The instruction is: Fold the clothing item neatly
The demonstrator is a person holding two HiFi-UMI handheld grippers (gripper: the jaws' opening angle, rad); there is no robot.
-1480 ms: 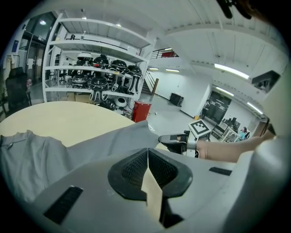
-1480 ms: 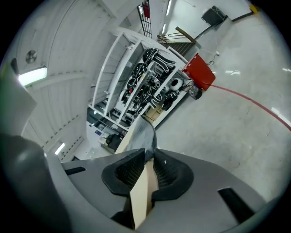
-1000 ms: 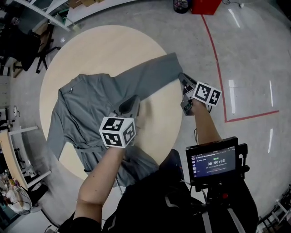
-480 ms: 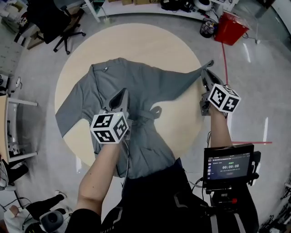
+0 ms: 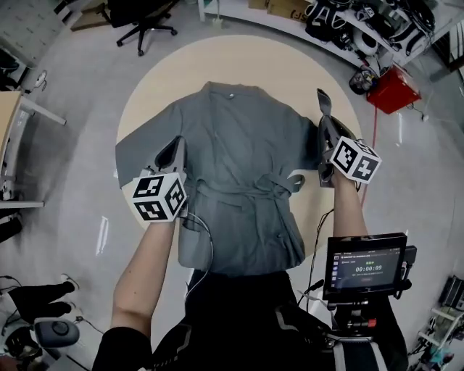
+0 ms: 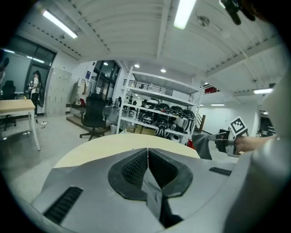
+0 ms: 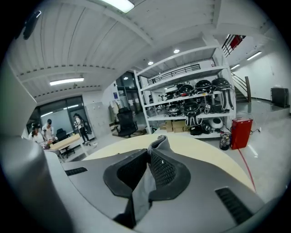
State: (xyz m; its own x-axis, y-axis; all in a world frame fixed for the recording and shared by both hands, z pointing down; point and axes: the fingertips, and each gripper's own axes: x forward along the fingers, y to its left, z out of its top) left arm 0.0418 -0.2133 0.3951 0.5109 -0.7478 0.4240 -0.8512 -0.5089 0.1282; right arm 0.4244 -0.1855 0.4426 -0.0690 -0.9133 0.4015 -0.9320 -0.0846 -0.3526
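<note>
A grey robe-like garment (image 5: 239,152) lies spread on the round beige table (image 5: 239,61), collar at the far side, belt (image 5: 268,190) tied at the waist, hem hanging over the near edge. My left gripper (image 5: 175,147) is at the garment's left sleeve, shut on grey cloth (image 6: 152,193) that shows pinched between its pads in the left gripper view. My right gripper (image 5: 322,105) is shut on the right sleeve's end, held up off the table. A tuft of that sleeve (image 7: 160,143) pokes past the right gripper's (image 7: 149,157) fingertips. The right gripper (image 6: 227,139) also shows in the left gripper view.
A black office chair (image 5: 145,14) stands beyond the table. A red bin (image 5: 391,90) and shelves with helmets (image 5: 362,25) are at the far right. A desk (image 5: 9,130) is on the left. A monitor (image 5: 362,264) hangs at my chest. People (image 7: 45,132) stand far off.
The garment has swung round from lying slantwise to lying square before me, collar away. Both grippers have moved apart and risen, each keeping its sleeve.
</note>
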